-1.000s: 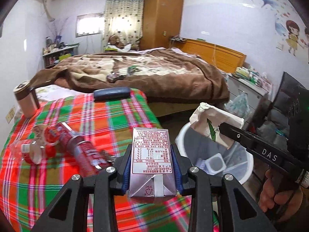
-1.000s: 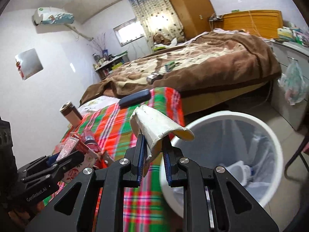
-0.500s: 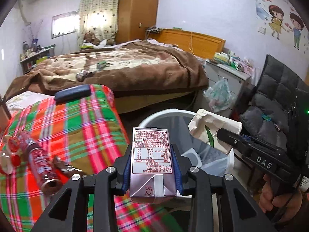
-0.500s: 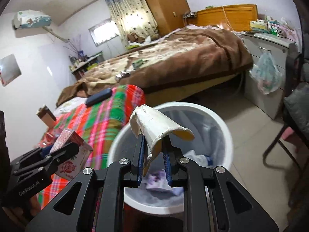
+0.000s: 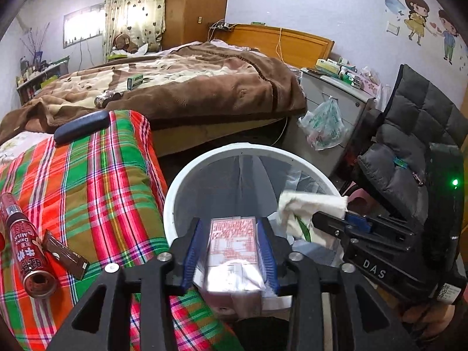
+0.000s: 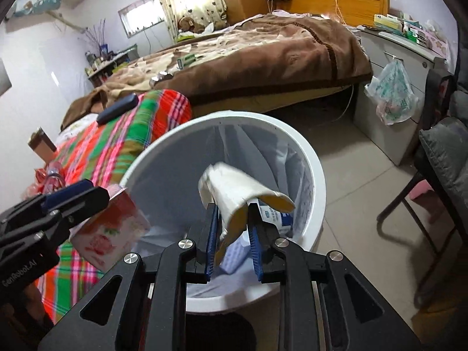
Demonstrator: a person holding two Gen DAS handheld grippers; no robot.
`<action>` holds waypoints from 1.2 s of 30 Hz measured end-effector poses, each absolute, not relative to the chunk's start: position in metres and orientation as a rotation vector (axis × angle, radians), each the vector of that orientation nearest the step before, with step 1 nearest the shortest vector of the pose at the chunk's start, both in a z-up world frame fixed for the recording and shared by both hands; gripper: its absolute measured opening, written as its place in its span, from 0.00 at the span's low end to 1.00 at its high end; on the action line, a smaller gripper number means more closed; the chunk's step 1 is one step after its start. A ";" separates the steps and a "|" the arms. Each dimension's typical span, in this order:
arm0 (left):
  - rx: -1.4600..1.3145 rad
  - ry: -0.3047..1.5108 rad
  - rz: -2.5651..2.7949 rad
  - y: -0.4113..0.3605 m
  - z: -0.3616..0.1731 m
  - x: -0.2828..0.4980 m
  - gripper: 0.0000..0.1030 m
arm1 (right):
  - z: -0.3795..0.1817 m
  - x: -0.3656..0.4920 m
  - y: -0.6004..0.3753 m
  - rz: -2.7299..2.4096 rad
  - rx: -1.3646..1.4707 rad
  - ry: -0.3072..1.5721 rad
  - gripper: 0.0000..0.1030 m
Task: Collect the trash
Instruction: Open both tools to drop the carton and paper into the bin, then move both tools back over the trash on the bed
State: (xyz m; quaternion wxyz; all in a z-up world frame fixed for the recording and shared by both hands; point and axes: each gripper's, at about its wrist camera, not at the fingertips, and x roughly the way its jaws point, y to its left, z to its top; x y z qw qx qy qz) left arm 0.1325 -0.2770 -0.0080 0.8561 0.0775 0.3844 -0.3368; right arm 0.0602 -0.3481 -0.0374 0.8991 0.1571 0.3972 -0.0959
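White bin [image 6: 310, 158] (lined) under crushed cup [image 6: 242, 187]

Two grippers were in view, the left gripper [image 5: 232, 247] and the right gripper [image 6: 232, 235], each with two blue-padded fingers. Between them were one pink milk carton [image 5: 232, 251] and one crushed white paper cup [image 6: 237, 193], above one white trash bin [image 6: 314, 181]. On the one plaid cloth [image 5: 96, 181] lay one red drink can [image 5: 25, 251], one brown wrapper [image 5: 65, 253] and one dark case [image 5: 82, 125]; one plastic bag [image 6: 393, 93] hung from one cabinet [image 6: 389, 58].
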 end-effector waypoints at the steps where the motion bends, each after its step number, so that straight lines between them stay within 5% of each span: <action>1: 0.161 0.808 -0.706 -0.277 -0.008 0.133 0.51 | -0.038 0.060 -0.348 -0.197 0.324 0.829 0.21; 4: 0.155 0.808 -0.707 -0.275 -0.008 0.132 0.53 | -0.039 0.059 -0.349 -0.194 0.321 0.839 0.24; 8: 0.146 0.800 -0.697 -0.270 -0.005 0.131 0.56 | -0.036 0.055 -0.349 -0.206 0.310 0.834 0.48; 10: 0.147 0.792 -0.690 -0.267 -0.002 0.130 0.56 | -0.035 0.055 -0.350 -0.205 0.312 0.828 0.51; 36: 0.072 0.723 -0.525 -0.169 0.026 0.120 0.60 | -0.011 0.060 -0.298 -0.138 0.280 0.733 0.51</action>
